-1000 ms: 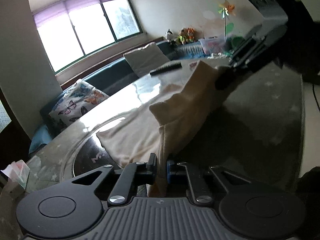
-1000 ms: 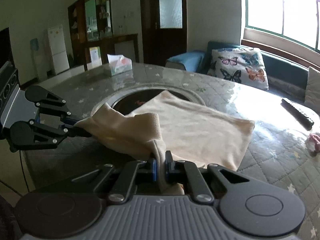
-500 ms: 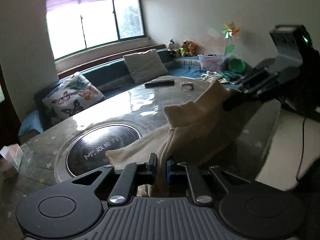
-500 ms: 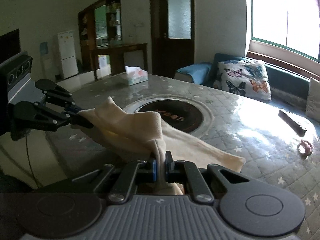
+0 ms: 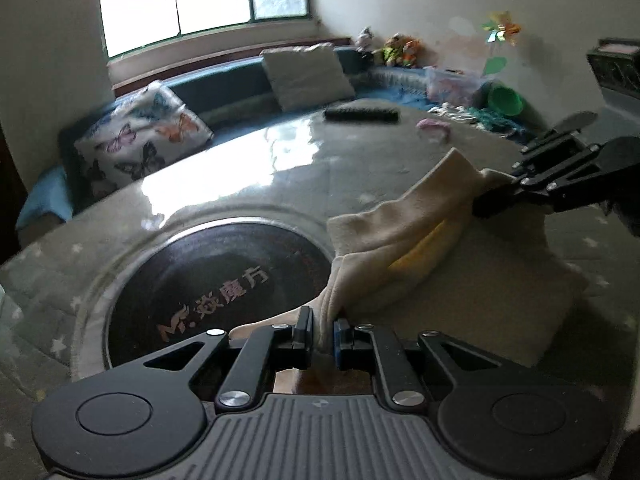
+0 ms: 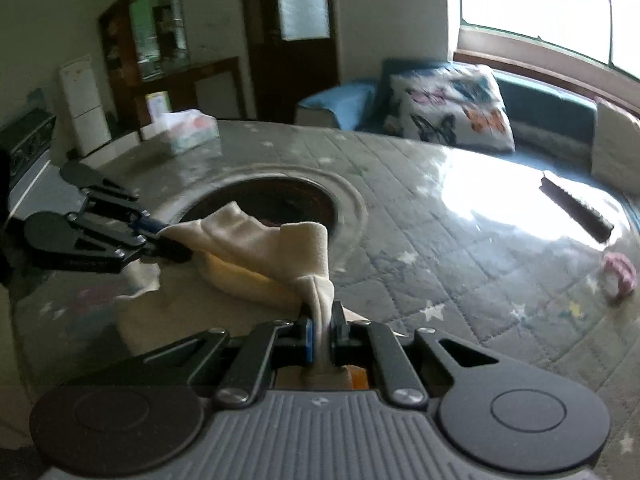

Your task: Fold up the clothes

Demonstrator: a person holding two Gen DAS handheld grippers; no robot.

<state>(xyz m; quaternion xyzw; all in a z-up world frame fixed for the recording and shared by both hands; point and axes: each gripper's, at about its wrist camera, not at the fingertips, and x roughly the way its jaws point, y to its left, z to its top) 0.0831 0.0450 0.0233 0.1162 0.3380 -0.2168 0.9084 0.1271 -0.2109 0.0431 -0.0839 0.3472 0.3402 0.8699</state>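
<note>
Cream cloth [image 5: 400, 236], bunched and sagging between left claw [image 5: 322, 334] and right claw [image 6: 320, 336].

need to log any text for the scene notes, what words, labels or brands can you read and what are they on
"Mr. 焱魔方", roughly, in pale letters on the round dark glass cooktop sunk into the grey quilted table; the first Chinese character is blurred.
Tissue box by the table's far edge: print too blurred to read.
Nothing else is readable.
</note>
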